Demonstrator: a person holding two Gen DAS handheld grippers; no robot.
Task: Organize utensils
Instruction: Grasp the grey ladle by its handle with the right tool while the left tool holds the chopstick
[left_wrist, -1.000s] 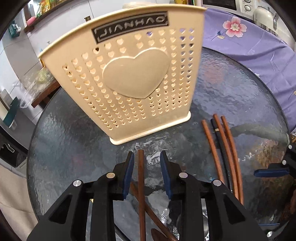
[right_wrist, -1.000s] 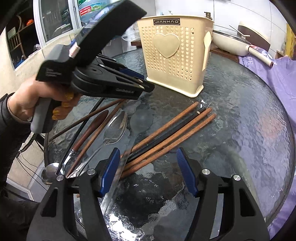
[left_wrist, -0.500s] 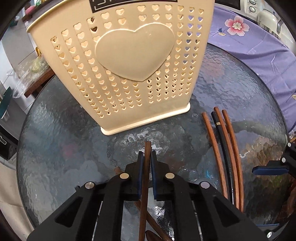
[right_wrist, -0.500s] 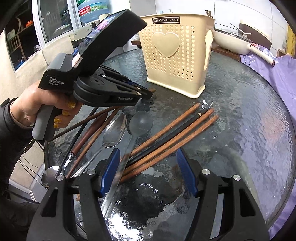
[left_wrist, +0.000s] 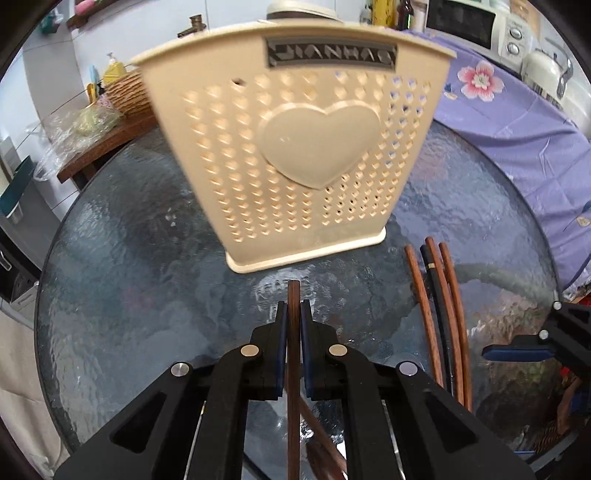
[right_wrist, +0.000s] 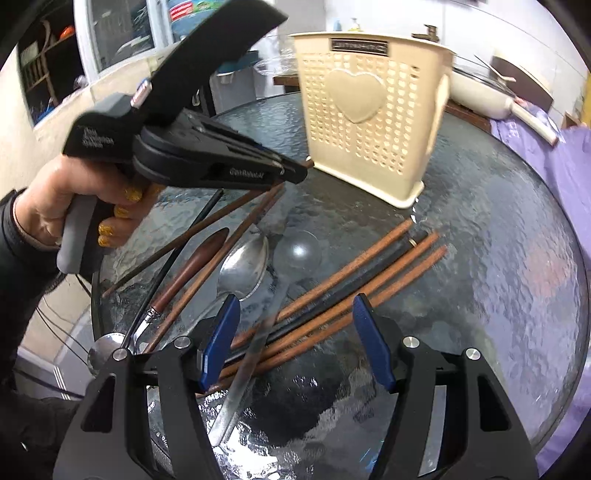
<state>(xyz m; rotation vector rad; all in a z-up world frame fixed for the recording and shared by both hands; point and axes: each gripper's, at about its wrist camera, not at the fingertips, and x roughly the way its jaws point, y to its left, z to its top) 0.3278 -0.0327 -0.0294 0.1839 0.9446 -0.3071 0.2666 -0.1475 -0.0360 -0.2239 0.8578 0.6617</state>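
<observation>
My left gripper (left_wrist: 293, 314) is shut on a brown wooden chopstick (left_wrist: 293, 369), lifted above the glass table and pointing at the cream perforated utensil holder (left_wrist: 295, 155). In the right wrist view the left gripper (right_wrist: 299, 170) shows at the left with the chopstick (right_wrist: 177, 240) slanting down behind it, near the holder (right_wrist: 369, 118). My right gripper (right_wrist: 295, 332) is open and empty above a bundle of chopsticks (right_wrist: 351, 284). That bundle (left_wrist: 439, 314) lies right of the holder.
On the round glass table (right_wrist: 498, 240) lie a metal spoon (right_wrist: 243, 266), a clear spoon (right_wrist: 299, 254), a brown-handled utensil (right_wrist: 192, 266) and more chopsticks (right_wrist: 214, 266). A purple flowered cloth (left_wrist: 517, 122) covers the right. A white pan (right_wrist: 484, 96) sits behind.
My left gripper closed on the chopstick and raised it off the table, tilting up toward the holder. The right gripper stayed open and nearly still.
</observation>
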